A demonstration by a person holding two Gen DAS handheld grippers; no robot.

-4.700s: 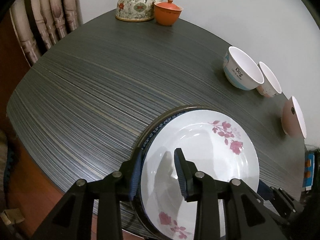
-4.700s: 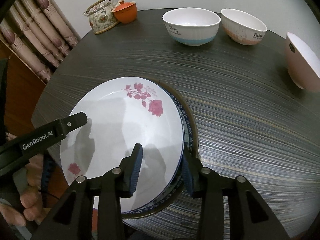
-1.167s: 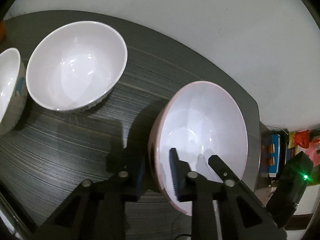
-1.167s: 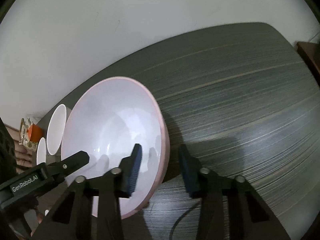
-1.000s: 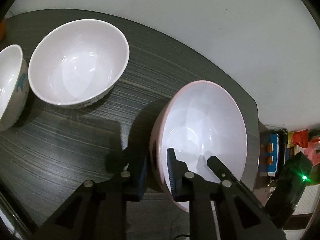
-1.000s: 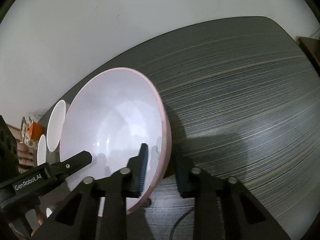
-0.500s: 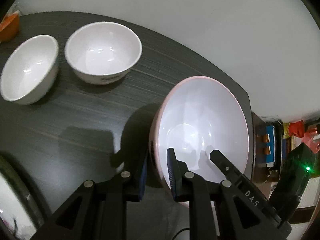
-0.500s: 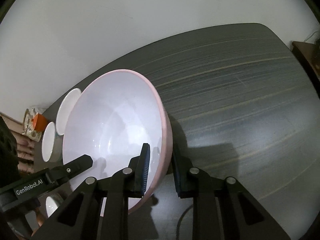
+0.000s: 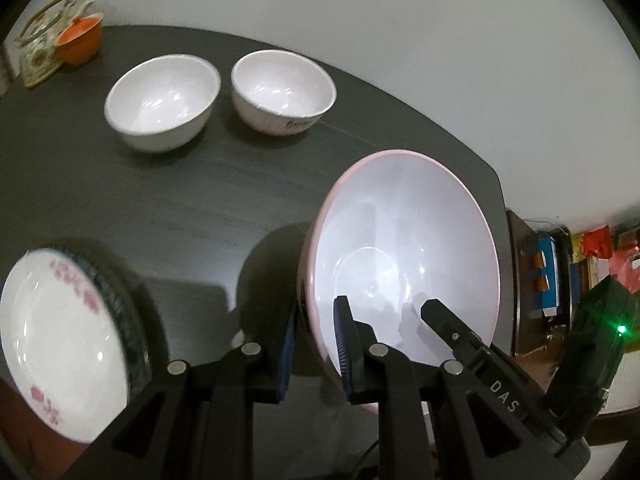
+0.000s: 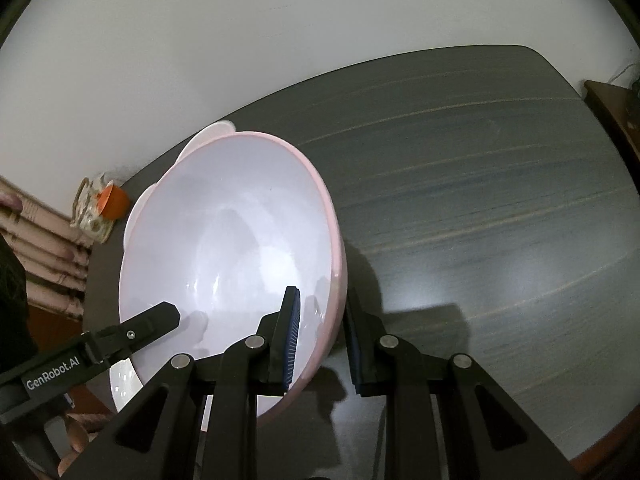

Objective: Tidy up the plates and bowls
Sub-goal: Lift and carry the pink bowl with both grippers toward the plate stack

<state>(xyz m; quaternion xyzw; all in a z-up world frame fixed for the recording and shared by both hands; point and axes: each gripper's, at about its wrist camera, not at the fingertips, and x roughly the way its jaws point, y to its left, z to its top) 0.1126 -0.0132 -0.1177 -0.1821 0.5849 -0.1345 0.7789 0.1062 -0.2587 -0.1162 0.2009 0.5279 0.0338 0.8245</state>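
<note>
In the right wrist view the pink bowl (image 10: 224,248) hides most of the two small bowls (image 10: 212,130) behind it. The plate stack (image 9: 60,340) is blurred and cut off by the left edge. The teapot (image 9: 40,56) is blurred too.

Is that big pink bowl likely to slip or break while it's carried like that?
The pink bowl looks glossy, so probably slippery. The left gripper and right gripper each pinch only its thin rim, so it might tilt. It looks stiff, perhaps breakable.
</note>
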